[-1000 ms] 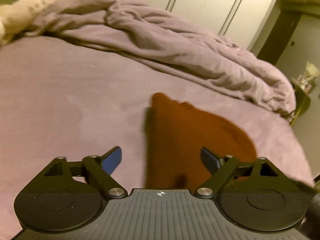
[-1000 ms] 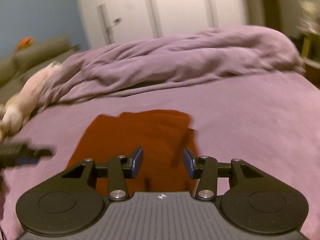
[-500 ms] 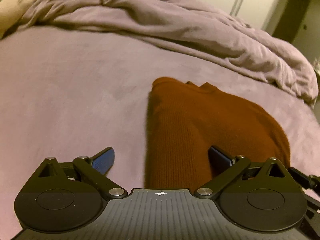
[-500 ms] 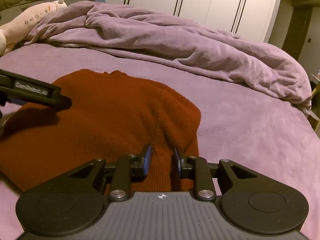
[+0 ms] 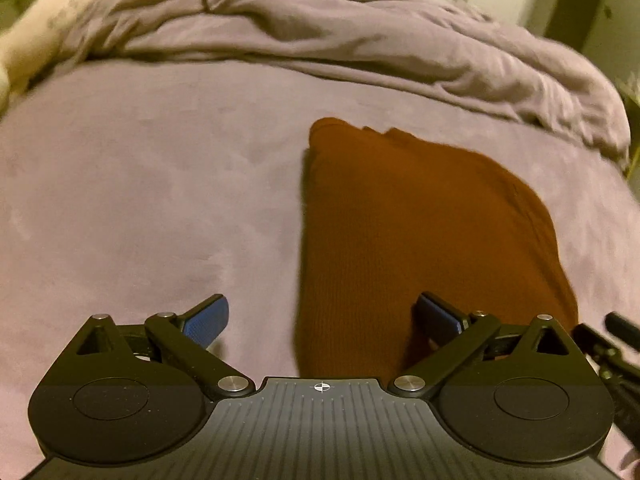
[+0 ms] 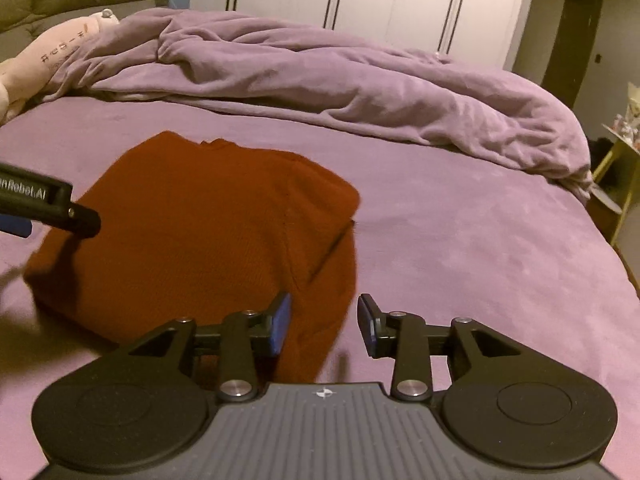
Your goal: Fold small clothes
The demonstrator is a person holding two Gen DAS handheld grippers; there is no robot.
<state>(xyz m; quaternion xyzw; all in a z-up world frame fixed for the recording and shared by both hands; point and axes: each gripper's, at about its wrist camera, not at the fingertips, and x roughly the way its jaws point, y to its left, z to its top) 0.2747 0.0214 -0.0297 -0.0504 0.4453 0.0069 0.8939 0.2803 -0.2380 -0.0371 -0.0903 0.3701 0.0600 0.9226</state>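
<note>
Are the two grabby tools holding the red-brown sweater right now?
No, nothing is held. The left tool stands wide open over the rust-brown knitted sweater; the right tool has just been opening, pads clear of the sweater's edge.

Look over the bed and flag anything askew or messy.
The purple duvet lies bunched in a crumpled heap across the far side of the bed. The rust-red sweater is folded, but its right edge overlaps unevenly.

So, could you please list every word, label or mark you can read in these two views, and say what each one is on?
"nRobot.AI", the start cut off by the frame edge: white lettering on the left gripper, seen in the right wrist view.
Dark characters printed on the pink plush toy: too small and blurred to read.
Small round crosshair mark, no text, on the right gripper body.
Nothing readable on the rust-red sweater.
</note>
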